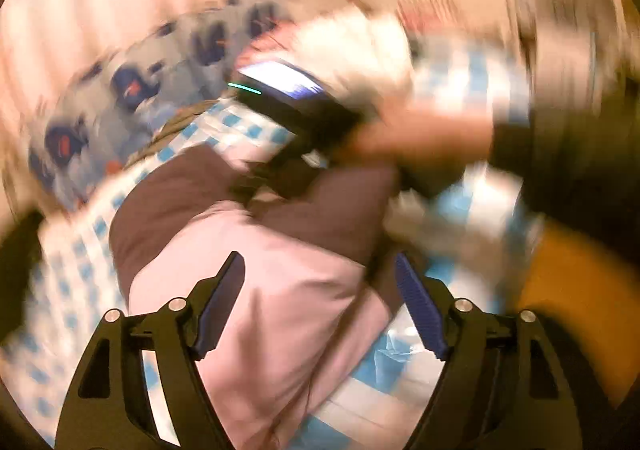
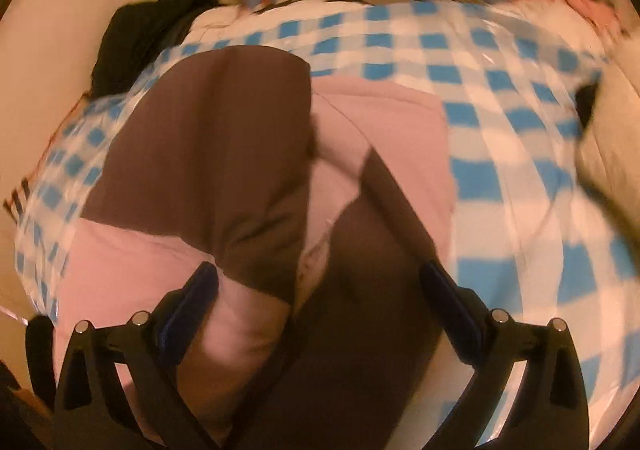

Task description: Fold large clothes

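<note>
Left gripper (image 1: 320, 270): its two fingers are wide apart. Nothing is squeezed between them.
Right gripper (image 2: 320, 282): its two fingers are wide apart too. They pinch nothing.
Jacket (image 2: 224, 154): pink and brown. It lies right under and in front of both grippers, partly folded, on the cloth.
Checked cloth (image 2: 500, 138): blue and white squares. It is spread under the jacket and reaches off to the right gripper's right side.
Dark clothes (image 2: 144, 34): a dark heap far ahead, to the left of the right gripper.
Hand (image 1: 420, 134): a blurry hand ahead of the left gripper, gripping a black tool.
</note>
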